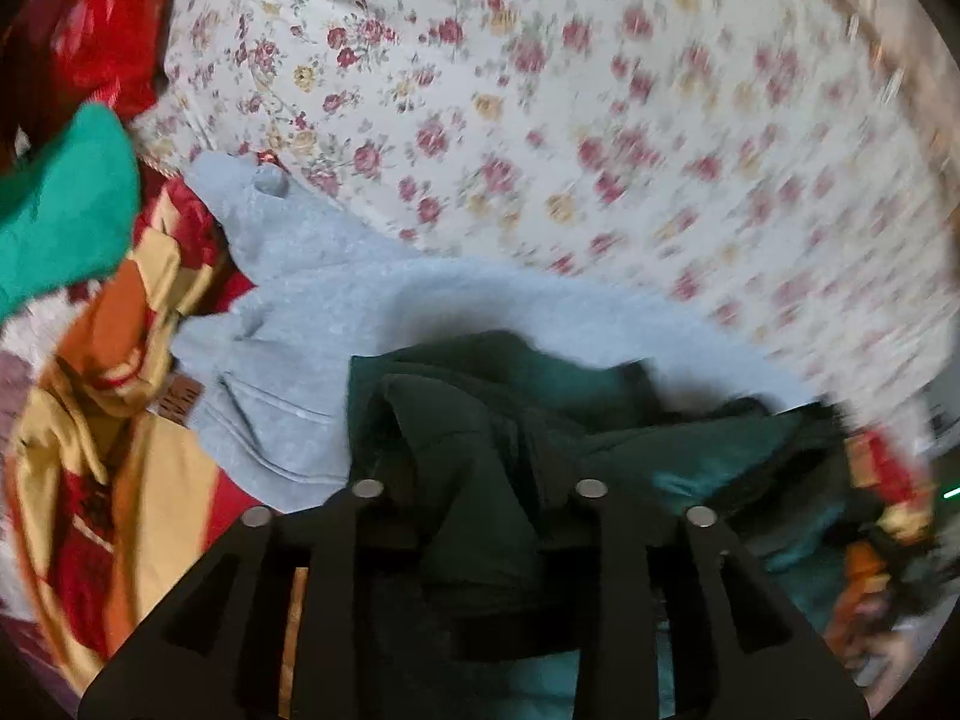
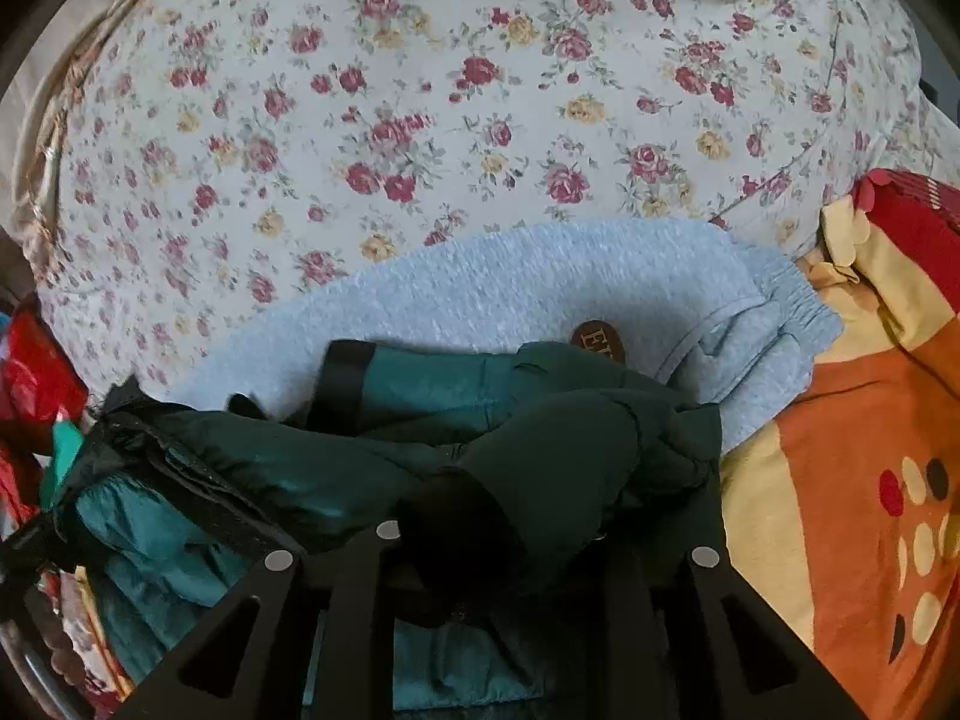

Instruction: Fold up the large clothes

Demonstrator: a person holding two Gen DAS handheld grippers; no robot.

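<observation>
A dark green padded jacket (image 1: 516, 420) is bunched between the fingers of my left gripper (image 1: 480, 489), which is shut on it. The same jacket (image 2: 528, 456) fills the lower middle of the right wrist view, and my right gripper (image 2: 498, 534) is shut on a thick fold of it. Under the jacket lies a light grey sweatshirt (image 1: 312, 294), which also shows in the right wrist view (image 2: 540, 276) with a small brown patch (image 2: 597, 339). Both garments rest on a floral bedsheet (image 2: 420, 120).
An orange, yellow and red blanket lies at the left of the left wrist view (image 1: 120, 450) and at the right of the right wrist view (image 2: 858, 420). A bright green garment (image 1: 66, 210) and a red cloth (image 1: 114, 18) lie at the far left.
</observation>
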